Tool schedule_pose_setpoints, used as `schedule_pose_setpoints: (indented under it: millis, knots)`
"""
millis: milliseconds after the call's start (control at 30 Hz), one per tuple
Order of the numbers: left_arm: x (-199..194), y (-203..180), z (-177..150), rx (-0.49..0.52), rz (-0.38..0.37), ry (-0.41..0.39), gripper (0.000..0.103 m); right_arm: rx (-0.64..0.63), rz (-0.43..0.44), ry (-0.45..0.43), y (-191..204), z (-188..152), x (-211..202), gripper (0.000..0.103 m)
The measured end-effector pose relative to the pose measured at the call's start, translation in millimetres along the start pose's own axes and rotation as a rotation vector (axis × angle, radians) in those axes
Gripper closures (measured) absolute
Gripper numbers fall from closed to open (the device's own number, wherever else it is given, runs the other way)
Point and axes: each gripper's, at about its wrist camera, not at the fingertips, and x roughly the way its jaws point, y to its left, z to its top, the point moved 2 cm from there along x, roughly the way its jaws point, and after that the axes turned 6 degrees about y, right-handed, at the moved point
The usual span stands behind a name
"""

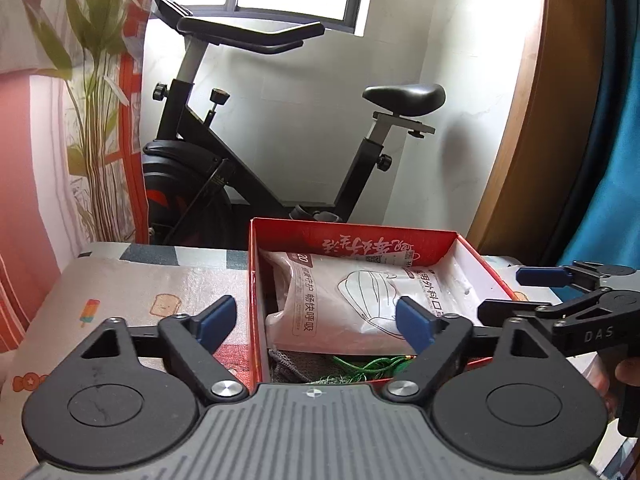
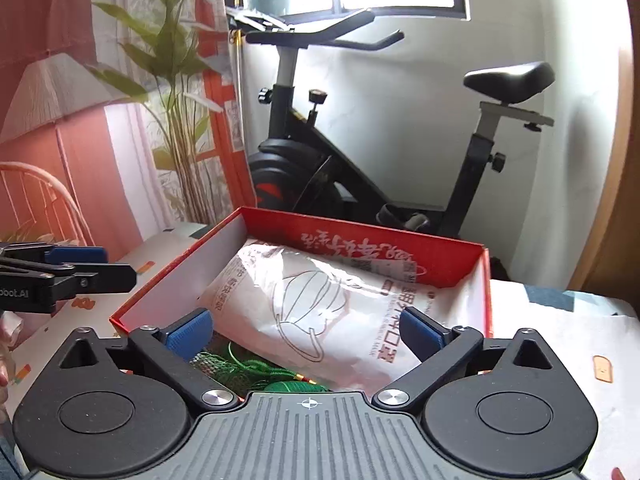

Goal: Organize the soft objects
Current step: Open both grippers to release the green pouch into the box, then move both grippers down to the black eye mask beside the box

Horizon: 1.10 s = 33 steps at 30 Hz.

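Note:
A red cardboard box (image 1: pixel 352 236) (image 2: pixel 360 236) stands on the patterned table. Inside lies a white plastic pack of face masks (image 1: pixel 344 304) (image 2: pixel 320 312), over a green mesh and cord bundle (image 1: pixel 360 368) (image 2: pixel 248 372) at the near end. My left gripper (image 1: pixel 318 322) is open and empty above the box's near-left corner. My right gripper (image 2: pixel 306 334) is open and empty above the box's near end. The right gripper also shows at the right edge of the left wrist view (image 1: pixel 560 292), and the left gripper at the left edge of the right wrist view (image 2: pixel 80 268).
The table cover (image 1: pixel 140 292) (image 2: pixel 560 340) has cartoon prints. A black exercise bike (image 1: pixel 248 152) (image 2: pixel 360 152) stands behind the table under a window. A plant (image 1: pixel 96 120) (image 2: pixel 176 80) and curtain are at the left. A wooden edge (image 1: pixel 516 120) is at the right.

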Motion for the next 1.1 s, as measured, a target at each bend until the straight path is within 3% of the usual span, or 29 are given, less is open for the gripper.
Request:
schedule_pose_setpoints:
  millis: [100,533,800,1000,1100]
  knots:
    - [-12.1,-5.3,-7.8,0.003,-0.007,-0.011,0.0,0.012,-0.013,-0.057,-7.0,-12.4,-24.3,0.0]
    - [-44.0,-18.1,-70.6,0.009,0.066,-0.031,0.0,0.216,-0.039,-0.235,-14.6,-100.6,-82.2,0.0]
    - [-51.3,-15.1,-105.7,-0.051,0.111,-0.041,0.0,0.297,-0.13,-0.246,-10.5,-153.0,-90.8,0.0]
    - [-45.2,-15.1,-128.2,-0.073,0.108,0.028,0.0,0.273,-0.103,-0.166,-6.2,-184.5,-77.6,0.0]
    - [-40.7,-17.4,-140.3,-0.06,0.107,0.045,0.0,0.244,-0.106,-0.171,3.4,-193.2,-74.6,0.0]
